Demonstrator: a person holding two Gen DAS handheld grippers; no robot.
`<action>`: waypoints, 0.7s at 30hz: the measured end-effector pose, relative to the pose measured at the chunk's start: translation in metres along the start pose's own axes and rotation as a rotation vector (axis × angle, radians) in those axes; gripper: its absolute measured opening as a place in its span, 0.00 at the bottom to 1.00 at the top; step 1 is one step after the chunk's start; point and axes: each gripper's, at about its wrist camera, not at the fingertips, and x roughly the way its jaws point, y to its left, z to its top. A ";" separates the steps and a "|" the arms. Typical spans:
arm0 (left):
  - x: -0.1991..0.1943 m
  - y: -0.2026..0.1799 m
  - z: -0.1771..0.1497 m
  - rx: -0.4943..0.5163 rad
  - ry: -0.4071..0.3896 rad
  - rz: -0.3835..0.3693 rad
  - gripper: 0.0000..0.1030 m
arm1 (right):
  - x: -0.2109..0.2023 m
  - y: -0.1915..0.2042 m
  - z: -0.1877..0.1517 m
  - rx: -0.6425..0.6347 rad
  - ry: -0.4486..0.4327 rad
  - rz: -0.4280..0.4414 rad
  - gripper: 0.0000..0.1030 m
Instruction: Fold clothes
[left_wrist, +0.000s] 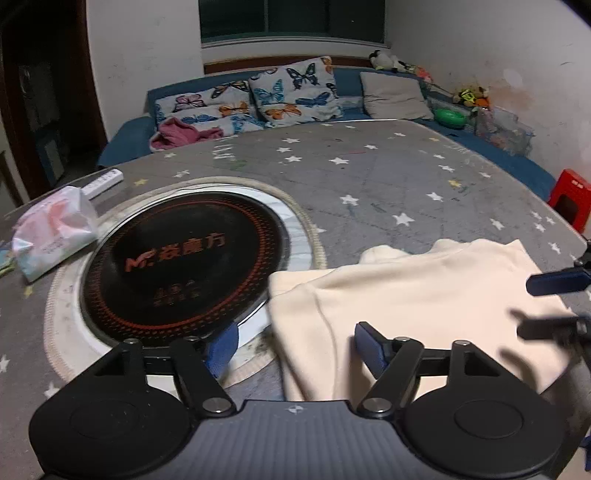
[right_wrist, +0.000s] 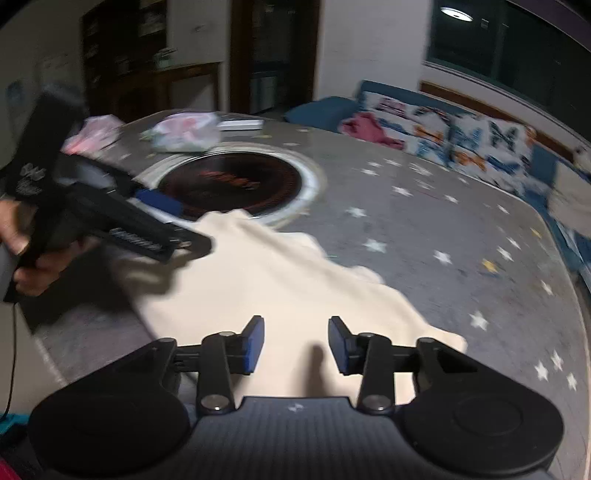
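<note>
A cream garment (left_wrist: 406, 295) lies folded on the star-patterned table (left_wrist: 369, 184), just beside the round black cooktop (left_wrist: 181, 262). Above the garment, the left gripper (left_wrist: 295, 343) stands wide and empty. The right gripper (right_wrist: 295, 343) is partly parted, holding nothing.

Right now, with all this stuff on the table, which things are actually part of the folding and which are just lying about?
Part of the job:
- cream garment, lying flat on the table
- left claw, open over its edge
- right claw, open above it

Just lying about:
- round black cooktop
- tissue pack
- white power strip
- butterfly cushions
- red stool
</note>
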 end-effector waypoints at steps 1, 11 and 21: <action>-0.001 0.001 -0.001 -0.002 0.000 0.007 0.75 | 0.001 0.010 0.001 -0.028 -0.001 0.015 0.40; -0.012 0.011 -0.008 -0.019 -0.025 0.077 0.95 | 0.016 0.072 0.008 -0.220 0.006 0.102 0.47; -0.014 0.016 -0.007 -0.042 -0.046 0.097 1.00 | 0.030 0.094 0.012 -0.290 0.005 0.118 0.47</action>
